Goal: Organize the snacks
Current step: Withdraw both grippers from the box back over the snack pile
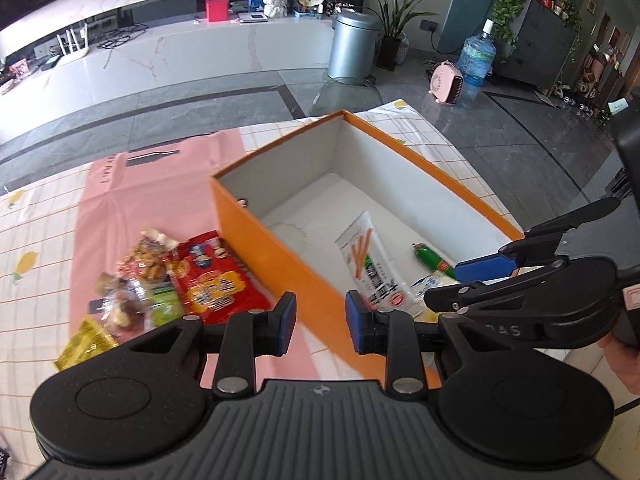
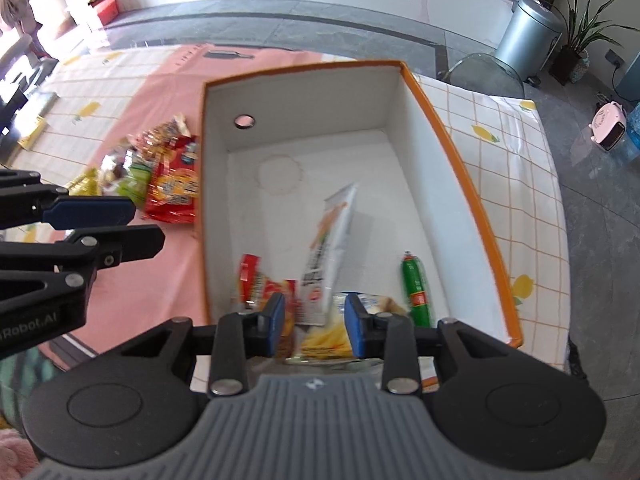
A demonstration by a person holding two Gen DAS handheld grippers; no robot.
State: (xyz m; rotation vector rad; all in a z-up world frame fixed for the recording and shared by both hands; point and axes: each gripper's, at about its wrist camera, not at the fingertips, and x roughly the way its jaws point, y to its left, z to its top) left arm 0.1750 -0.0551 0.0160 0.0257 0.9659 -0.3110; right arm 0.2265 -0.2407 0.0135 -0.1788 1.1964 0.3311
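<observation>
An orange box point(image 1: 280, 256) point(image 2: 460, 160) with a white inside stands open on the table. In it lie a long white biscuit-stick packet point(image 1: 366, 256) point(image 2: 332, 236), a green sausage point(image 1: 434, 262) point(image 2: 416, 288), a blurred red packet point(image 2: 260, 280) and a yellow chips packet point(image 2: 328, 334). My right gripper point(image 2: 316, 324) point(image 1: 472, 284) hovers over the box's near end, open, with nothing pressed between its pads. My left gripper point(image 1: 320, 322) point(image 2: 116, 226) is open and empty above the box's left wall. A pile of snacks lies left of the box, led by a red packet point(image 1: 216, 276) point(image 2: 174, 188).
The box and snacks rest on a pink mat point(image 1: 160, 184) over a checked lemon-print tablecloth point(image 2: 500, 128). Beyond the table edge is grey tiled floor with a metal bin point(image 1: 352, 44), a water bottle point(image 1: 476, 60) and a pink heater point(image 1: 446, 82).
</observation>
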